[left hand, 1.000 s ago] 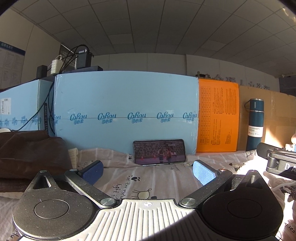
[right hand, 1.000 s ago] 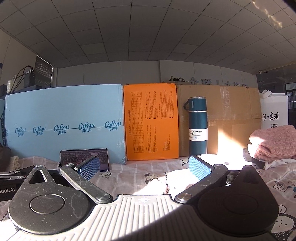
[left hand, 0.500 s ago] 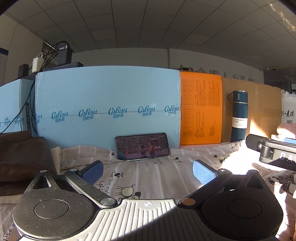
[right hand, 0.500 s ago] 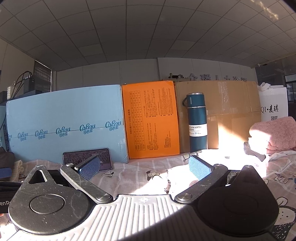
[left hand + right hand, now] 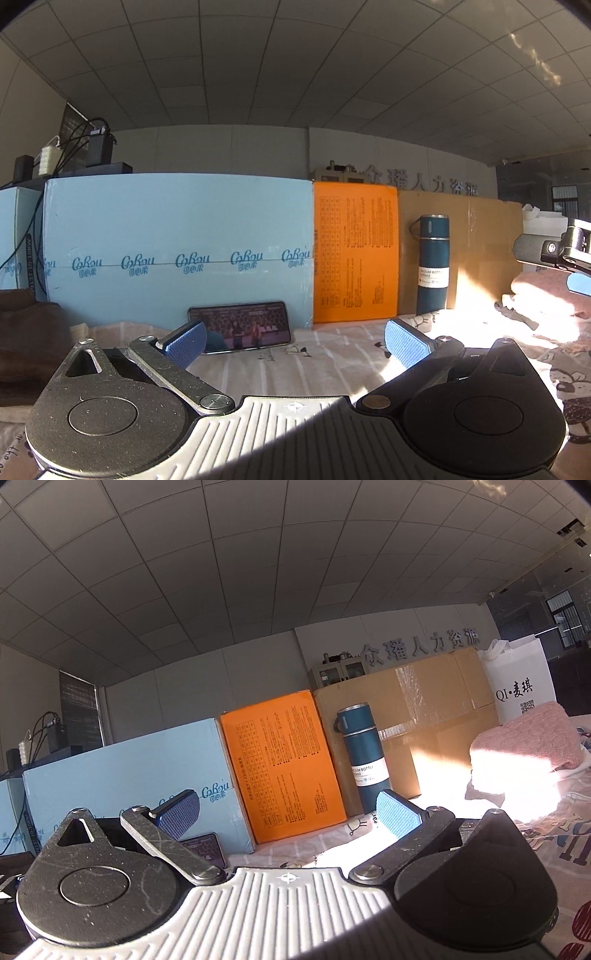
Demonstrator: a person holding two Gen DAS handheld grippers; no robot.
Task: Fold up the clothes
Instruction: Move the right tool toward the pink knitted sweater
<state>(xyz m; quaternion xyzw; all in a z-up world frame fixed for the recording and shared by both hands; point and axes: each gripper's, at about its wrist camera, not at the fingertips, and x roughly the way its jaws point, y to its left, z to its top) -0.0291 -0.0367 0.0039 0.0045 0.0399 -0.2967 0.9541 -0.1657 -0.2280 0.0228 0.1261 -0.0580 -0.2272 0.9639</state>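
Sunlit printed bedsheet (image 5: 332, 369) was backed by boxes (image 5: 177, 251). Both the left gripper (image 5: 293, 341) and right gripper (image 5: 288, 818) were held wide apart, empty. Folded pink clothing (image 5: 528, 738) was seen far right, a brown garment (image 5: 29, 332) far left.

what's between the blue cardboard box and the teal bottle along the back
The orange box stands between the blue cardboard box and the teal bottle, upright against the blue box's right edge. The left wrist view shows it best.

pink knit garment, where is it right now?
Right wrist view, far right: the pink knit garment lies folded on the printed sheet, below the white bag.
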